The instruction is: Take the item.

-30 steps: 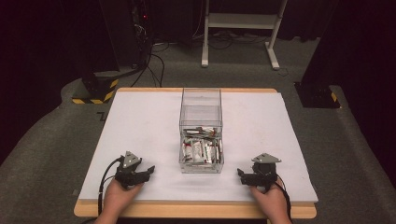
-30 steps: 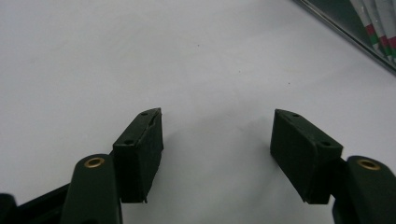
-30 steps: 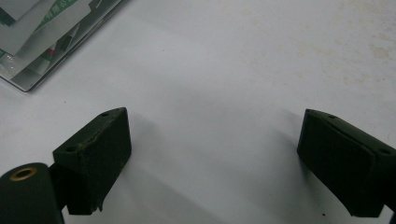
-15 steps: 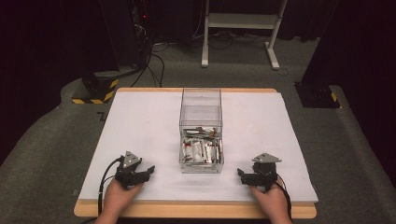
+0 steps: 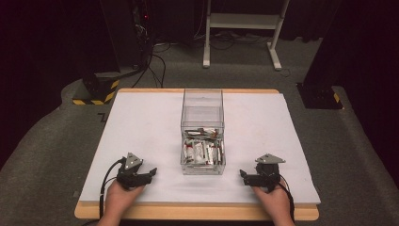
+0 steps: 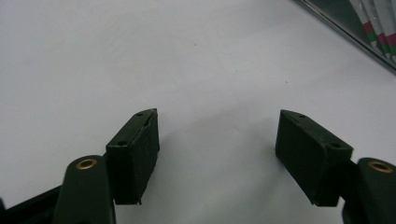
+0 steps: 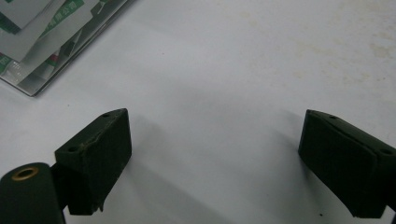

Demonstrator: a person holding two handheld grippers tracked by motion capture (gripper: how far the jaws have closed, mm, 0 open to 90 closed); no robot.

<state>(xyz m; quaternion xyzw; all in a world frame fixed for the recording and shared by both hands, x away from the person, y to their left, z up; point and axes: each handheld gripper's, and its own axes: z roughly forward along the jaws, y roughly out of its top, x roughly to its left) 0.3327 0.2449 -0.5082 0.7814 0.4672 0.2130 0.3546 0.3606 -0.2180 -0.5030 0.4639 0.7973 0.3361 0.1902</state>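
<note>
Left gripper (image 5: 151, 172) and right gripper (image 5: 243, 176) rest low, jaws wide, flanking the clear box (image 5: 203, 113).

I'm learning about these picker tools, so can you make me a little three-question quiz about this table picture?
1. True or false: the left gripper is holding a packet.
2. Where are the packets? A) scattered on the white table B) inside the clear box C) on the floor
3. Fill in: the clear box stands between the two ______.

Key:
1. False. Both the left gripper and the right gripper are open and hold nothing, resting on the white table.
2. B.
3. Grippers: one sits at each side of the box, apart from it.
</note>
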